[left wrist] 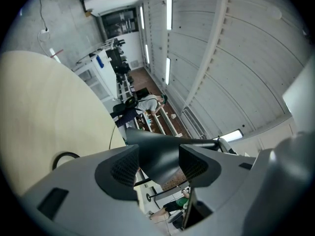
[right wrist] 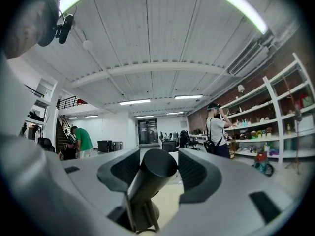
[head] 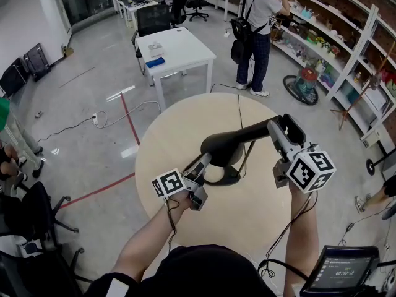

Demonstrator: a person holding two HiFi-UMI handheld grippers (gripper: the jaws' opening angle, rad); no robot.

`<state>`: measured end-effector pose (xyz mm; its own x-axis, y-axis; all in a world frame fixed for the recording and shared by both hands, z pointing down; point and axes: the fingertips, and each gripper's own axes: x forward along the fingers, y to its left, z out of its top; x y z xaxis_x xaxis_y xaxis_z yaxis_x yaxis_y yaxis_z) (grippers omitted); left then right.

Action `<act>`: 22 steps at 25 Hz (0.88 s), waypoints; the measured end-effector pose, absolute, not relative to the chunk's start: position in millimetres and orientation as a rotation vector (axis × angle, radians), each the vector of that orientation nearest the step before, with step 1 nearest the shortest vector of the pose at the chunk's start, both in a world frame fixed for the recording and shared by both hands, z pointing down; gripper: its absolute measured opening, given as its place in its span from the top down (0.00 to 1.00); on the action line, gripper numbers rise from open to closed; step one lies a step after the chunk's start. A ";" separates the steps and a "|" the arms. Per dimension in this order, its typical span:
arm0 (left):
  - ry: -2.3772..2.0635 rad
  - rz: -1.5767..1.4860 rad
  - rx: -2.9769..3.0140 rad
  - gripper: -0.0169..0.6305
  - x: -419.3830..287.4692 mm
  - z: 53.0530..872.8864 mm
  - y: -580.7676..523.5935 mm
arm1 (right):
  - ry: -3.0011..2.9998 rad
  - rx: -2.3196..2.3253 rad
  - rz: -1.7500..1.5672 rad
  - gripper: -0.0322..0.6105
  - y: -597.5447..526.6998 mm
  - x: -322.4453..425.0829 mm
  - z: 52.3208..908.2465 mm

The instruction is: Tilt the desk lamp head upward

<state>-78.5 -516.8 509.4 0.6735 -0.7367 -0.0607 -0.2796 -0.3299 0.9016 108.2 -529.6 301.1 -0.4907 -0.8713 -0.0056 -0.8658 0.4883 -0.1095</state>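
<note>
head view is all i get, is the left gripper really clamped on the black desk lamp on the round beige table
observer: Yes. The grey left gripper has both textured pads pressing a tapered part of the black desk lamp.
operator: whats between the right jaws
observer: The lamp's black cylindrical end stands between the pads of the grey right gripper. I cannot tell whether they press it.
operator: anyone else around
observer: A person in a green shirt stands by a staircase.

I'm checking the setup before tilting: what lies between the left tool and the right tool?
The desk lamp: its head and arm span from the left tool to the right tool, over the round table. Head view shows it.
</note>
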 end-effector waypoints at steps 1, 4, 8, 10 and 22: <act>-0.801 -0.570 1.914 0.57 -77.5 509.4 -516.8 | 2.664 -1.545 -0.145 0.60 -529.7 108.5 301.5; -0.802 -0.554 1.953 0.61 -74.4 504.3 -517.6 | 2.682 -1.519 -0.160 0.60 -529.6 109.4 303.0; -0.816 -0.551 2.039 0.71 -74.1 482.0 -521.0 | 2.706 -1.490 -0.179 0.60 -526.0 108.4 304.4; -0.843 -0.525 2.090 0.73 -74.6 471.7 -524.2 | 2.706 -1.495 -0.179 0.60 -525.5 107.7 304.1; -0.830 -0.575 1.849 0.64 -90.5 534.6 -518.6 | 2.688 -1.490 -0.184 0.60 -526.7 108.8 305.2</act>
